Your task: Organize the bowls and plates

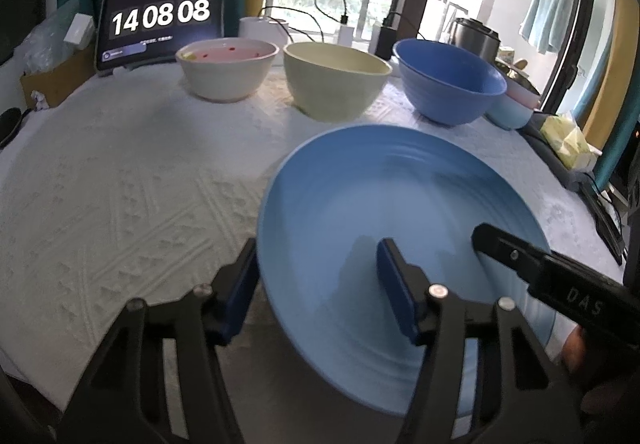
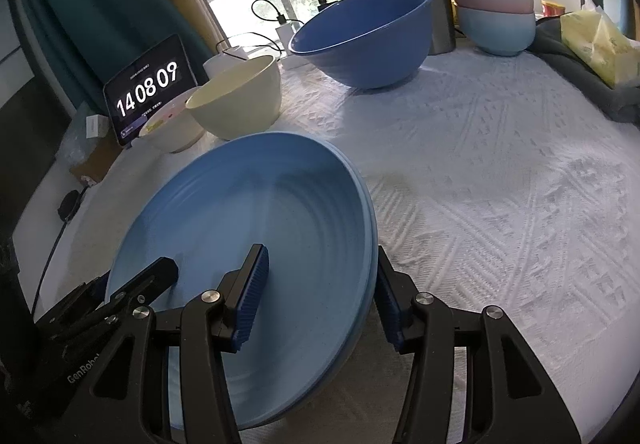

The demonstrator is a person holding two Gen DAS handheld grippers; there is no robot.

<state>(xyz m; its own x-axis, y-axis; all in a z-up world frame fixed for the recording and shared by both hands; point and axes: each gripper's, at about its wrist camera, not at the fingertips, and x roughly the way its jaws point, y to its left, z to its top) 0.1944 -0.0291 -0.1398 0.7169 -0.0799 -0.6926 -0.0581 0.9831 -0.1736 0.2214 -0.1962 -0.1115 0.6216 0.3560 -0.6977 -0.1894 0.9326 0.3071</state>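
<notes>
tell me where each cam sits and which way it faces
Left wrist: on the left tongs, angled down over the light blue plate toward three bowls and the clock tablet; own fingers straddle the plate's left rim, right tongs' finger intrudes.
Right wrist: on the right tongs, straddling the plate's right rim, facing the dark blue bowl; left tongs' finger shows.
Shared: plate, bowls, tablet, white tablecloth.

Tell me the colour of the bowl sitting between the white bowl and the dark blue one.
Pale yellow-cream bowl, plain with no pattern; it shows best in the left wrist view.
</notes>
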